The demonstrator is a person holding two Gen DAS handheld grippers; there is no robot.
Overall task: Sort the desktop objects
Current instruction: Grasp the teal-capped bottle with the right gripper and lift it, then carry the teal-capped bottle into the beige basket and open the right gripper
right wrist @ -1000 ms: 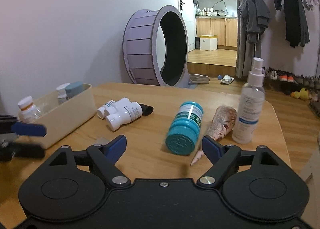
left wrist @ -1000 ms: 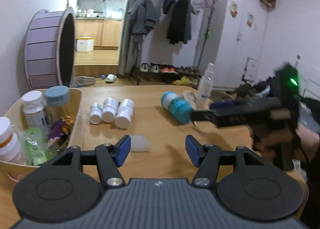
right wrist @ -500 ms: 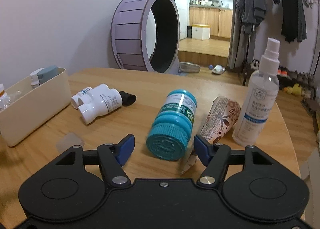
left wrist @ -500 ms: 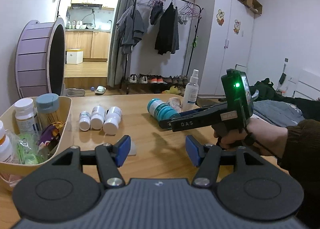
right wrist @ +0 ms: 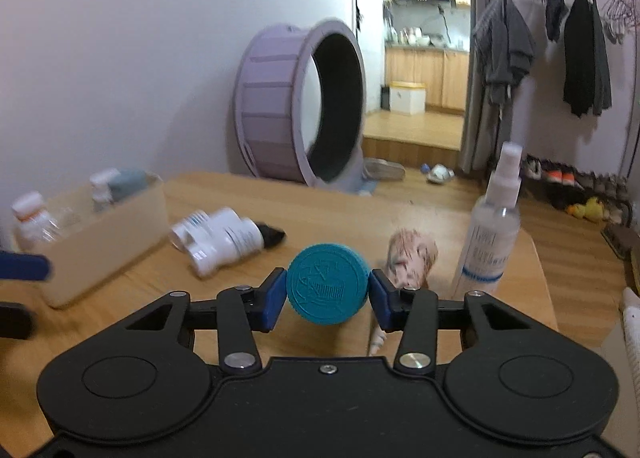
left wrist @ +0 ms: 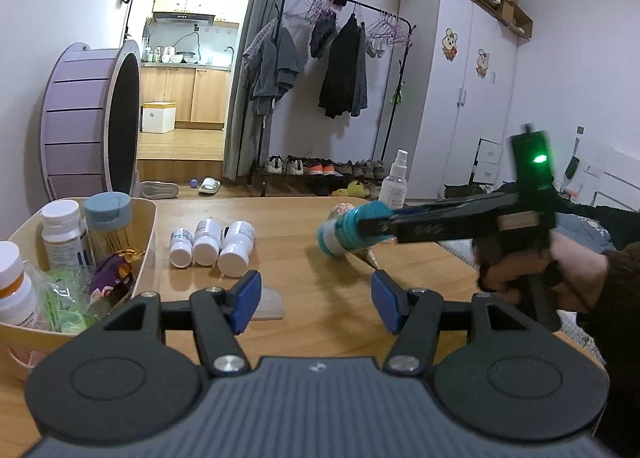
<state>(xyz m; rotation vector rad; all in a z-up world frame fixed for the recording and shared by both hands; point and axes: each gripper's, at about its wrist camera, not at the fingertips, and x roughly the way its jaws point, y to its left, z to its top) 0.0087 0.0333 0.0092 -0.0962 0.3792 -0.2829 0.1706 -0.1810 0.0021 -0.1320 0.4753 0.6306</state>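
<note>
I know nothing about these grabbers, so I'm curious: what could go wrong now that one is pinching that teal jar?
The right gripper pinches the teal jar only by its round cap, so it might slip or swivel. The patterned cone and spray bottle stand close and could get knocked. The beige bin looks crowded.

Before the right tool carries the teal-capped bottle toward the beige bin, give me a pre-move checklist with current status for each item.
1. Right tool clamped on the teal-capped bottle at its cap: ok.
2. Bottle clear of the table: cannot tell.
3. Left tool open, empty, out of the way: ok.
4. Space left in the beige bin: cannot tell; several bottles and packets already fill it.
5. Three white bottles lie between bottle and bin; carry above them: not ok at table height.
6. Spray bottle upright, aside: ok.
</note>
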